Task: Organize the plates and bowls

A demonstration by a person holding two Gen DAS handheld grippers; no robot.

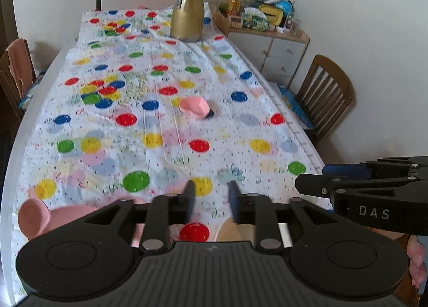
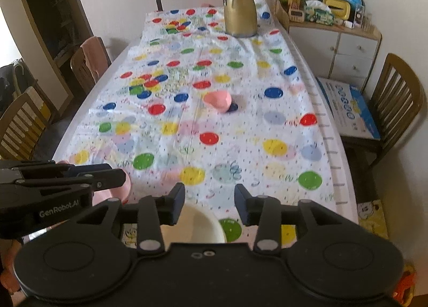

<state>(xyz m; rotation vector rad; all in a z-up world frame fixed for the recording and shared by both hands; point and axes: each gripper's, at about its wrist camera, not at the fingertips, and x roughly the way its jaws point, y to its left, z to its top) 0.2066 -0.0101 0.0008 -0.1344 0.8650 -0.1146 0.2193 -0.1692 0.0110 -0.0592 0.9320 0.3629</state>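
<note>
Tools, left tool (image 1: 211,194) and right tool (image 2: 209,200), both gape empty above tablecloth (image 2: 240,130).

Soft, even daylight fills both views, no harsh glare. The tablecloth (image 1: 160,125) reads bright, its dots smeared by slight blur. The gold jug (image 2: 239,10) shows a dull sheen, far end. Strong fisheye bending curves the table edges; corners go black. Nearest the lens, the gripper fingers (image 1: 190,196) look soft.
</note>
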